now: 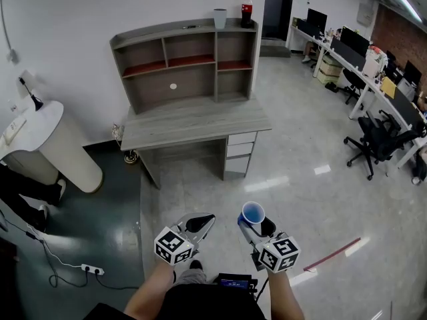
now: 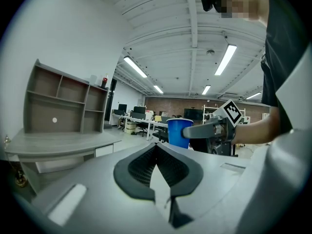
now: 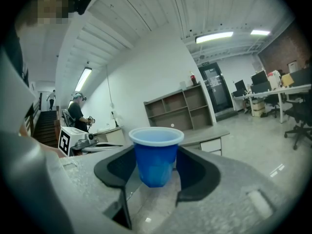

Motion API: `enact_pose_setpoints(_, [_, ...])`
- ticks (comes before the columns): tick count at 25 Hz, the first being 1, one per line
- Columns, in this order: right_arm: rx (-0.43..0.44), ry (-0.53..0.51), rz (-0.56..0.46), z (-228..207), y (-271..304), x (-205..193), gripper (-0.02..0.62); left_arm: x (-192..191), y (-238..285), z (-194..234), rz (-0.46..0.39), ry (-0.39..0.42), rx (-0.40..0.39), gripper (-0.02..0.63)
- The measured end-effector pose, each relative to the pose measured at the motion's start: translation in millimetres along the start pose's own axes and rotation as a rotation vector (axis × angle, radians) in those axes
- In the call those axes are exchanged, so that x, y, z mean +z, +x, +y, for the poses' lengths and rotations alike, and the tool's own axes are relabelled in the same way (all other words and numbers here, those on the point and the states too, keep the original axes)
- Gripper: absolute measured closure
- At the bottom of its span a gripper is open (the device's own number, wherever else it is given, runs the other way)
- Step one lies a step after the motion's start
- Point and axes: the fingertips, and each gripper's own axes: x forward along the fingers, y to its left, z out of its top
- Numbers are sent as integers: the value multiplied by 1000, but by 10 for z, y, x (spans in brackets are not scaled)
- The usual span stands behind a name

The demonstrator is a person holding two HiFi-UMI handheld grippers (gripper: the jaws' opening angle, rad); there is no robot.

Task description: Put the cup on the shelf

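Landmark: grey table [image 1: 193, 122] against the white wall, with the shelf [image 1: 187, 62] standing on its back edge.

- Blue cup [image 1: 253, 213]: upright, mouth up, well in front of the table and over the tiled floor [image 1: 313, 192]. It is clear of both table and shelf.
- Right hand-held gripper [image 1: 251, 224]: jaws spread wide and clamped on the cup. In the right gripper view the dark pads [image 3: 195, 172] press the cup's two sides below its pale rim, and its base hangs free between them. The cup's inside looks empty.
- Left hand-held gripper [image 1: 203, 223]: jaws closed tip to tip, nothing between them. It is just left of the cup and apart from it, also well in front of the table.
- Shelf top, right end: a grey cup [image 1: 220, 17] and, beside it, a dark bottle [image 1: 247, 10] with a red label, both upright.
- Shelf compartments: the upper row has reddish floors; no objects can be made out inside.
- Tabletop: grey wood; drawers [image 1: 240, 153] under its right end.
- Right of the table, along the far side of the room: black office chairs [image 1: 373, 142].
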Motion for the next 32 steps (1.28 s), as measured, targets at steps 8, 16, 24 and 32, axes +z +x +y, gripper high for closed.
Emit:
enact_pose_setpoints(8, [-7, 6, 15, -134, 199, -10, 337, -58, 121, 233, 6, -20, 10, 604])
enact_pose_setpoints(16, [-44, -11, 22, -439, 522, 161, 337, 15, 478, 618, -4, -30, -21, 604])
enact_pose_setpoints(24, [-66, -10, 19, -684, 1039, 360, 337, 113, 758, 1162, 10, -23, -41, 604])
enact_pose_setpoints(32, [-97, -13, 23, -823, 1541, 525, 337, 236, 903, 1709, 12, -19, -65, 604])
